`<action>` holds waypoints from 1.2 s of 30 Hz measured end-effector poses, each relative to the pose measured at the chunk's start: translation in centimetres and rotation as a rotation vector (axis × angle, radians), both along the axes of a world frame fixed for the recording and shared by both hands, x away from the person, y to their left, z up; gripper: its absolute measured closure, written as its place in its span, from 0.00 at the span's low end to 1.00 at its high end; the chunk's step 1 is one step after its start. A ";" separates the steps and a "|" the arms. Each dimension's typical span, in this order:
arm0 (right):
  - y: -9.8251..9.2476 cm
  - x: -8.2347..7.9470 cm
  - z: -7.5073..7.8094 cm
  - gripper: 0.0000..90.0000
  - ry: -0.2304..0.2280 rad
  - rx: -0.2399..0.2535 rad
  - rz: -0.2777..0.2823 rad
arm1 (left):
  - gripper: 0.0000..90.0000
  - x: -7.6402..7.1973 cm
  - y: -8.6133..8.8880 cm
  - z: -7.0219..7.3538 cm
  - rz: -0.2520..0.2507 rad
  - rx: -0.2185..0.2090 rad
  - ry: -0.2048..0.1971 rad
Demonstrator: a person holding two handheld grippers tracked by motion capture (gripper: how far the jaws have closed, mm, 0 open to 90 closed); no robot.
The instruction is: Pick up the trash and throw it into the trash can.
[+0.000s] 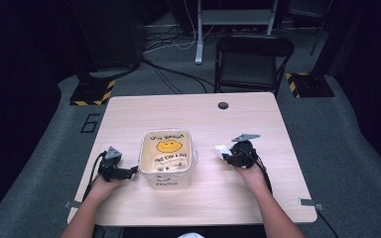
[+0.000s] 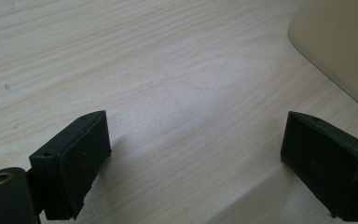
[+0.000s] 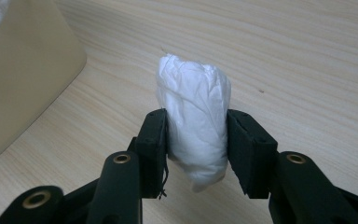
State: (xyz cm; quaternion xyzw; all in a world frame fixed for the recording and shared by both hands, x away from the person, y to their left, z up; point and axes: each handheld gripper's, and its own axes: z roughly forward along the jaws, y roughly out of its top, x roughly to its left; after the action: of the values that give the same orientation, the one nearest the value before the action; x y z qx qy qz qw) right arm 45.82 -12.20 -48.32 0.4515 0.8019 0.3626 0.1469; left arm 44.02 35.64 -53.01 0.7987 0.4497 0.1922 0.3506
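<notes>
Right gripper (image 3: 196, 140) clamping a white crumpled plastic wad (image 3: 196, 126), pads pressing both its sides; wad standing upright between the jaws, its top poking out past them, its bottom hanging just above the wooden table (image 3: 307, 56). In the high view, same gripper (image 1: 226, 154) sitting right of the cream bin (image 1: 167, 158), wad (image 1: 222, 150) showing at its tip, near the bin but apart from it. Bin lined with a bag bearing a yellow smiley print, standing mid-table. Left gripper (image 2: 196, 163) hovering low over bare tabletop, jaws spread wide, nothing between them; bin wall (image 2: 340, 42) showing at upper right. In the high view, left gripper (image 1: 130, 171) pointing at the bin's left side, just beside it. Black folding chair (image 1: 252, 59) standing beyond the table's far edge.
</notes>
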 end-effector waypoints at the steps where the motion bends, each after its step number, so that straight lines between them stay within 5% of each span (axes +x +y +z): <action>1: 0.0 0.0 0.1 0.65 -0.001 -0.001 0.003 | 0.09 0.0 0.0 0.0 0.001 -0.002 0.000; 36: 1.0 -1.3 6.5 0.65 -0.033 0.027 0.103 | 0.09 0.0 0.0 0.0 0.000 0.002 0.002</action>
State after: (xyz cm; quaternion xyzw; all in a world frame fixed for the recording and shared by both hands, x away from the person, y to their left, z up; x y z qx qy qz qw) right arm 44.52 -11.22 -41.83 0.4056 0.8166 0.3877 0.1354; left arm 44.01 35.64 -52.99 0.7992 0.4500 0.1919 0.3492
